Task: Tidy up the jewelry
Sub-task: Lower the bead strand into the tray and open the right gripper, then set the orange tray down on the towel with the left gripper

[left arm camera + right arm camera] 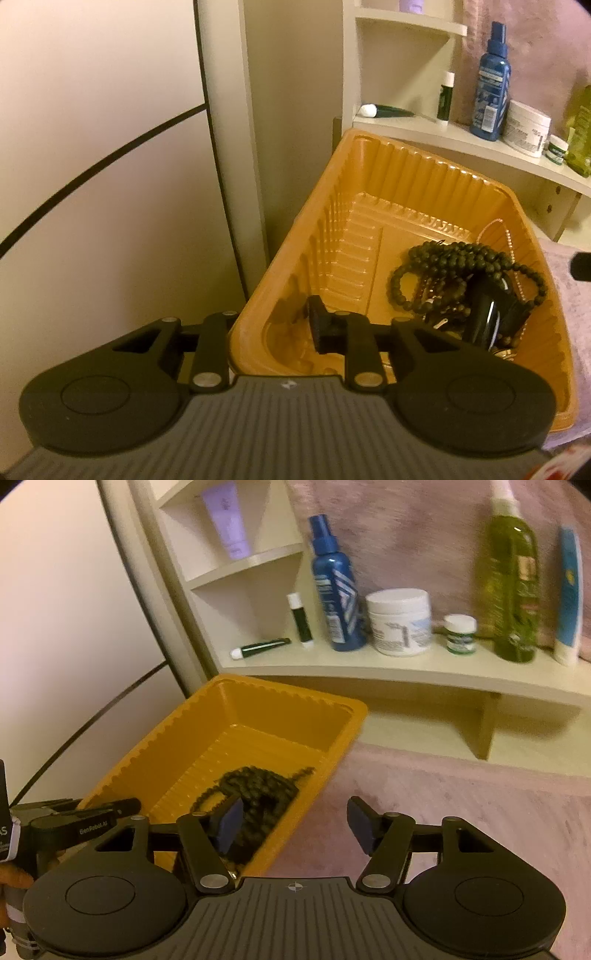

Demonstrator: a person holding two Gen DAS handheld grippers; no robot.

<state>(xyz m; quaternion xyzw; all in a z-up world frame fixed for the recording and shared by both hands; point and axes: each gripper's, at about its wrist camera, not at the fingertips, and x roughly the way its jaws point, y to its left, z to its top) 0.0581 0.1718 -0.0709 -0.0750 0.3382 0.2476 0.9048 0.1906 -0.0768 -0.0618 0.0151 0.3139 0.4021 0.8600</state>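
Beaded jewelry [255,794] lies in tray [177,738] beyond right gripper [295,825].

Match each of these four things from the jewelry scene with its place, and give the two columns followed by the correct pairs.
Things
1. Pile of dark beaded bracelets
2. Tall blue plastic spray bottle
3. Lilac squeeze tube
4. Orange ribbed plastic tray

Places
A. On the upper corner shelf
B. On the pink fuzzy surface, below the long cream shelf
C. Inside the tray, at one end
D. Standing on the long cream shelf beside a white tub

Pairs: 1-C, 2-D, 3-A, 4-B
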